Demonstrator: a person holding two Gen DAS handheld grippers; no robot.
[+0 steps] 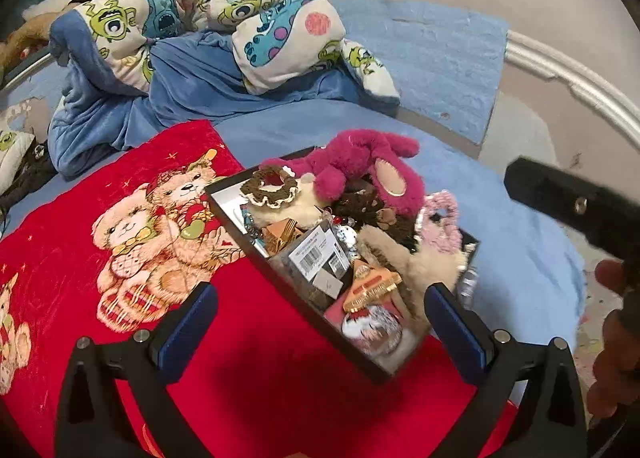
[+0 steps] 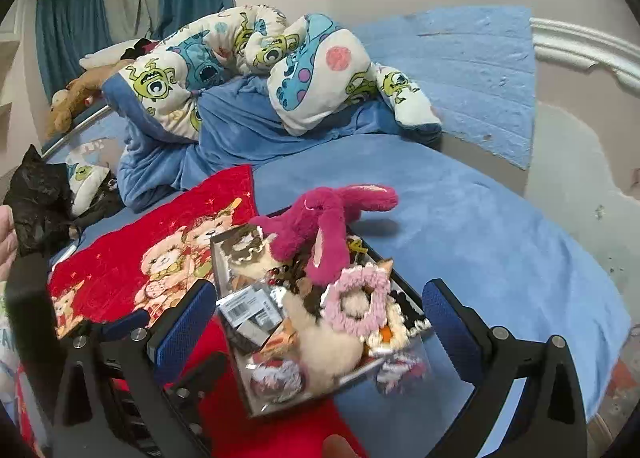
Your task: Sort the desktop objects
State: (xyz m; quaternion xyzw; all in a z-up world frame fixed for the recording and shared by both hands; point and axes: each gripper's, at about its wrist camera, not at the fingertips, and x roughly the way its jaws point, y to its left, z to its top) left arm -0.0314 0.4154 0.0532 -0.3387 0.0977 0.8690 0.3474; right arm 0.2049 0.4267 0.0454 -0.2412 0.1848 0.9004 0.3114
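Just ahead of both spread, empty grippers, left gripper point(image 1: 320, 322) and right gripper point(image 2: 316, 318), the overfilled box point(image 1: 224, 213) rests on the bed; the pink plush point(image 1: 360, 161) and pink scrunchie point(image 2: 356, 298) overhang, so a careless reach could tip them out

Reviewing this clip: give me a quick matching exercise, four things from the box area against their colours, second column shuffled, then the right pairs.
Things:
1. plush toy lying across the far end of the box
2. crocheted ring
3. blanket with teddy bears
4. bedsheet

Colours:
A. blue
B. pale pink
C. magenta
D. red

Pairs: 1-C, 2-B, 3-D, 4-A
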